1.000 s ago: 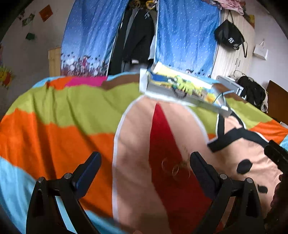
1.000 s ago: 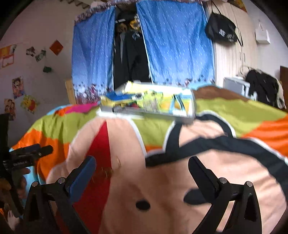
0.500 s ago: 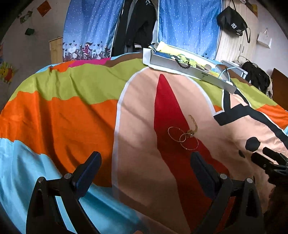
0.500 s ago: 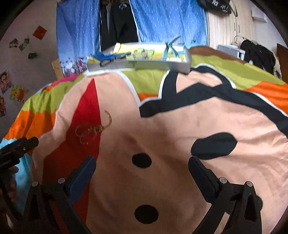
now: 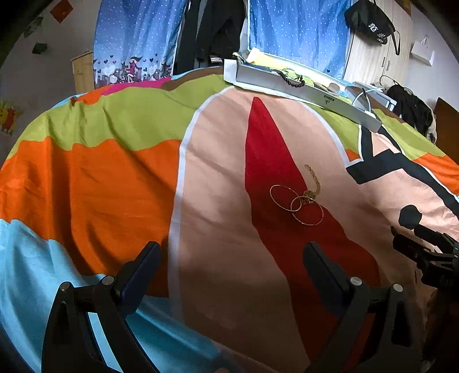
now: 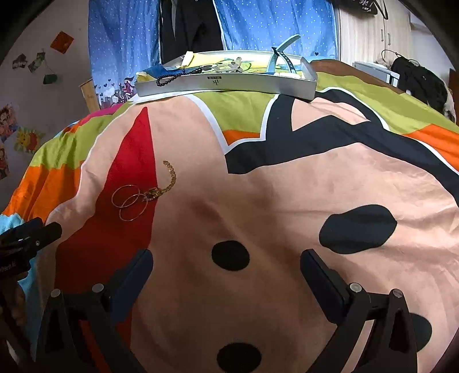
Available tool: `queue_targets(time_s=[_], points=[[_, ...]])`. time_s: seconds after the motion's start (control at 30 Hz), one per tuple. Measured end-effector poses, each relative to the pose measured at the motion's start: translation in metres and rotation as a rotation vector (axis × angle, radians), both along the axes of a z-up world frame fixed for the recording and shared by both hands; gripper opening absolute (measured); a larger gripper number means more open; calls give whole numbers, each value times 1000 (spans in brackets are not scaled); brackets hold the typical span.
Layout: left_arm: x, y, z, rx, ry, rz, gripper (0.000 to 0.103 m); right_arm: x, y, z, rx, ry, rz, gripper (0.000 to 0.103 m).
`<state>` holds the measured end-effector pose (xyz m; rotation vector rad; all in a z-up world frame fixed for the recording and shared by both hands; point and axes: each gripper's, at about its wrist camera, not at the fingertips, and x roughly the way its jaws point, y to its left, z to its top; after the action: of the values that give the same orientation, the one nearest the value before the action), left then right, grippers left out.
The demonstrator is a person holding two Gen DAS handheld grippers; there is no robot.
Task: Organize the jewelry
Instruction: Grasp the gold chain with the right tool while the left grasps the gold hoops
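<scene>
Two thin gold hoops (image 5: 297, 204) and a gold chain (image 5: 313, 183) lie tangled together on the red patch of a colourful bedspread (image 5: 114, 172). In the right wrist view the hoops (image 6: 130, 204) and chain (image 6: 169, 179) sit up and to the left. My left gripper (image 5: 229, 269) hangs open a short way in front of the jewelry, nothing between its fingers. My right gripper (image 6: 226, 275) is open too, over the peach part of the cover. A white tray (image 6: 229, 83) with a dark bead bracelet (image 6: 178, 76) over its wall and other items inside rests at the far side of the bed.
Blue dotted curtains (image 5: 295, 34) and hanging dark clothes (image 5: 212, 31) stand behind the bed. A wardrobe with a black bag (image 5: 370, 25) is at the right. The right gripper's body (image 5: 424, 252) shows at the right edge of the left wrist view.
Both grippers have risen and tilted down over the bed. The jewelry and the tray now sit further up in both views, and the jewelry is sharper. Both jaws stayed open.
</scene>
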<state>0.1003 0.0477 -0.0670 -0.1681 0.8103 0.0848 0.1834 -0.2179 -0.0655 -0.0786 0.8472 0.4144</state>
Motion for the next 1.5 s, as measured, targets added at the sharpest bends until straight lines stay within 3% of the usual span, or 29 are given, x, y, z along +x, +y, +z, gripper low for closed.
queue_targets(time_s=[0.23,0.57,0.6,0.67,0.73,0.83,0.9,1.03,1.13,1.2,1.37,1.5], points=[[15,-1,-1,-23,5,-55,96,16,3,-3,-1,2,39,103],[61,1,-5,-140,25,-129,95,45,6,-1,62,-15,97,103],[65,2,-6,-156,26,-130,92,49,7,-1,66,-15,107,101],[75,5,-9,-192,39,-129,73,56,12,-1,62,-15,132,92],[84,7,-12,-211,64,-121,63,64,19,-4,57,-8,157,87],[94,11,-16,-229,79,-115,55,77,31,-10,61,14,199,79],[97,11,-17,-219,82,-123,49,83,38,-13,64,31,223,66],[101,7,-25,-221,115,-160,21,92,56,-18,47,44,292,60],[103,5,-29,-217,125,-171,19,99,66,-17,38,41,336,50],[104,7,-30,-222,130,-171,16,105,72,-18,36,51,355,38],[109,16,-35,-250,156,-131,3,110,95,-30,-15,91,437,35],[111,23,-38,-275,165,-107,2,114,108,-34,-68,111,450,35]])
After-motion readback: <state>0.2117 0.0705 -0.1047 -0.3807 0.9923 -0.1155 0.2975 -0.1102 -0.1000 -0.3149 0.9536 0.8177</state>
